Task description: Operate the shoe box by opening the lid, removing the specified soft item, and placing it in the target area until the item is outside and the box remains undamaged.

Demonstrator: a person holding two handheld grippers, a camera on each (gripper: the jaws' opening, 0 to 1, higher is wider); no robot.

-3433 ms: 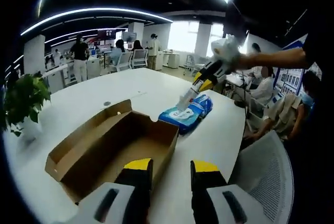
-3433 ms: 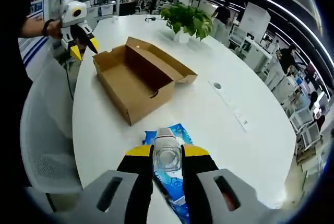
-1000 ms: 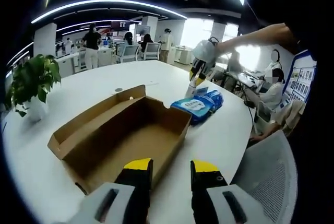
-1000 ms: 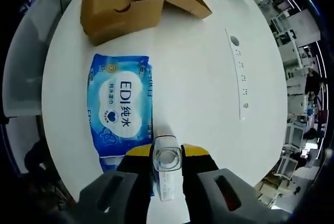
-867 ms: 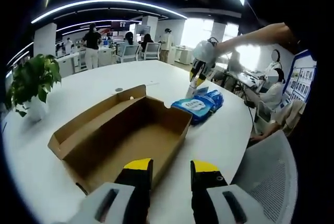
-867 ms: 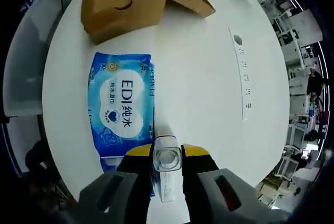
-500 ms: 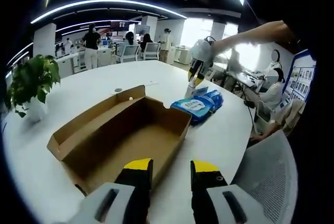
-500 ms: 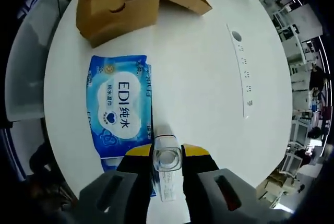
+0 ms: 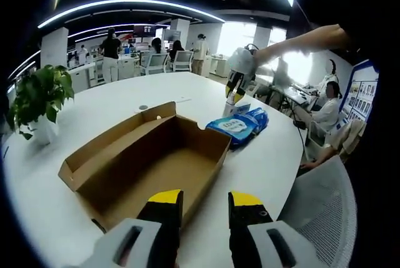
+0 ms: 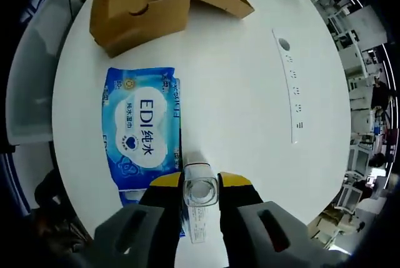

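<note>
The brown cardboard shoe box stands on the white table with its lid folded back and nothing visible inside. My left gripper hovers at its near end, open, nothing between the jaws. Past the box's far right corner lies the soft blue wet-wipes pack. My right gripper hangs over the pack's far end. From above, the pack lies flat next to the box, and my right gripper is shut on its whitish end seam.
A potted plant stands at the table's left. A cable slot strip runs along the tabletop right of the pack. A white mesh chair sits at the table's edge. People work at desks in the background.
Over the last second almost nothing has moved; both views drifted slightly. Since 3.4 s ago my right gripper has swung up over the pack, which now lies flat beside the box.
</note>
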